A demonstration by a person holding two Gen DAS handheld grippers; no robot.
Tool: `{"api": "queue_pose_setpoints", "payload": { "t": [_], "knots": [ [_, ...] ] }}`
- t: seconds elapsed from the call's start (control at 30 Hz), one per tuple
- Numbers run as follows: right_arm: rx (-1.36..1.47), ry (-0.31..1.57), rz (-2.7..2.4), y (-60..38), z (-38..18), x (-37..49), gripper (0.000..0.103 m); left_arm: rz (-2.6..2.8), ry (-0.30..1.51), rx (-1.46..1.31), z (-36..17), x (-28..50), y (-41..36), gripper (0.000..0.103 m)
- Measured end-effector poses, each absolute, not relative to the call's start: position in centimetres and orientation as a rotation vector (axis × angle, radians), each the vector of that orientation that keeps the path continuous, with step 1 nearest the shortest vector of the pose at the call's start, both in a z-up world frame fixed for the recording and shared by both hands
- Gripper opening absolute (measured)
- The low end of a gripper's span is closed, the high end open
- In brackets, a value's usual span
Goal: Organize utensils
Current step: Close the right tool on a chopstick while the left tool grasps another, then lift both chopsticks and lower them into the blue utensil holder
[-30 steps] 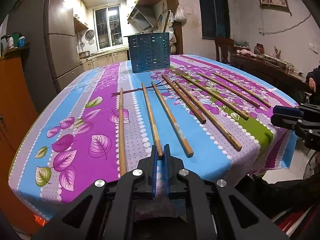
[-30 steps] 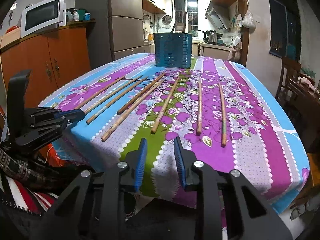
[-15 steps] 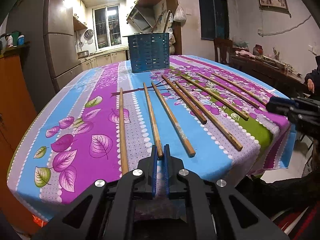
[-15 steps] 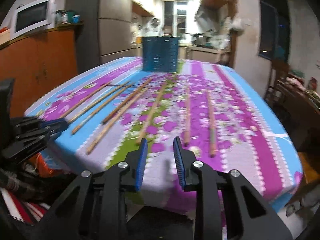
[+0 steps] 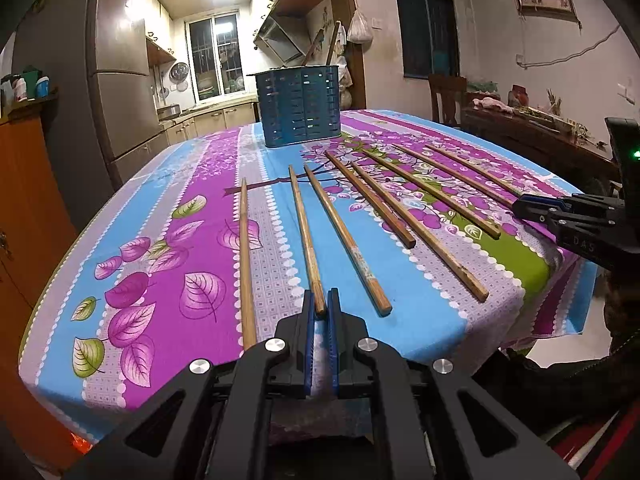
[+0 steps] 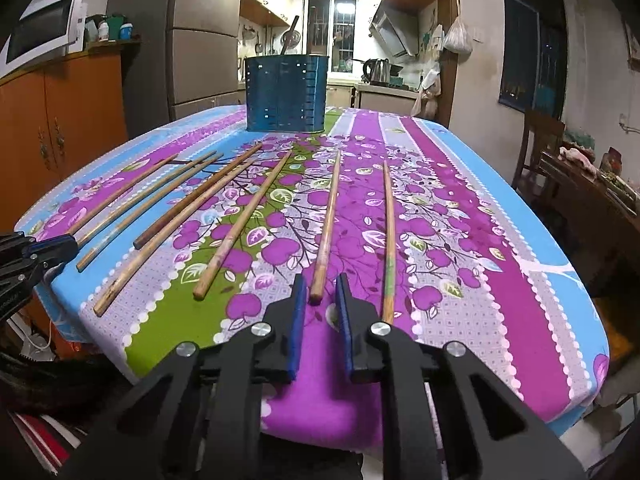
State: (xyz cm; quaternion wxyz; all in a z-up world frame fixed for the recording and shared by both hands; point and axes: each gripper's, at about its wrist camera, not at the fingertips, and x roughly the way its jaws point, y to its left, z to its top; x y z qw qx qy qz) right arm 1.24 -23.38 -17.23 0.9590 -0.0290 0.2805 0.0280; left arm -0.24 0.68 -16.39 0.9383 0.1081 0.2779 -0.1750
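Observation:
Several wooden chopsticks lie side by side on a floral tablecloth (image 5: 160, 240). A blue slotted utensil holder (image 5: 300, 106) stands at the far end; it also shows in the right wrist view (image 6: 286, 94). My left gripper (image 5: 320, 300) is nearly closed, its tips around the near end of one chopstick (image 5: 306, 240). My right gripper (image 6: 321, 284) is open, its tips either side of the near end of another chopstick (image 6: 328, 220). Each gripper shows in the other's view, the right one (image 5: 560, 210) and the left one (image 6: 48, 250).
The table's near edge (image 6: 360, 420) drops off just under the grippers. An orange cabinet (image 6: 60, 120) and fridge (image 6: 200, 40) stand left. A chair (image 6: 536, 136) and a cluttered side table (image 6: 600, 188) stand right.
My right gripper has moved forward over the table edge to a chopstick's end. My left gripper has edged forward around its chopstick's end.

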Motion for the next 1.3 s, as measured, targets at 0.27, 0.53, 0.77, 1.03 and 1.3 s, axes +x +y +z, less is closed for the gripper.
{"api": "queue_pose_setpoints", "payload": {
  "t": [0.27,0.53,0.77,1.03,1.3],
  "knots": [
    [0.045,0.541,0.057,-23.9,-17.2,0.6,0.005,-0.359,0.567,0.220,-16.4,-0.3,0.7,0.008],
    [0.019,0.473,0.060,-23.9,-14.1,-0.8,0.005,-0.352,0.524,0.214,-15.5,-0.9,1.1,0.007],
    [-0.005,0.400,0.076,-24.3,-10.7,-1.9,0.005,-0.364,0.442,0.229,-13.3,-2.0,1.7,0.007],
    [-0.043,0.333,0.110,-24.4,-7.2,-2.1,0.005,-0.377,0.344,0.233,-9.7,-3.0,1.9,0.008],
    [-0.079,0.266,0.129,-24.5,-3.8,-1.5,0.005,-0.363,0.279,0.188,-5.8,-2.9,2.7,0.007]
  ]
}}
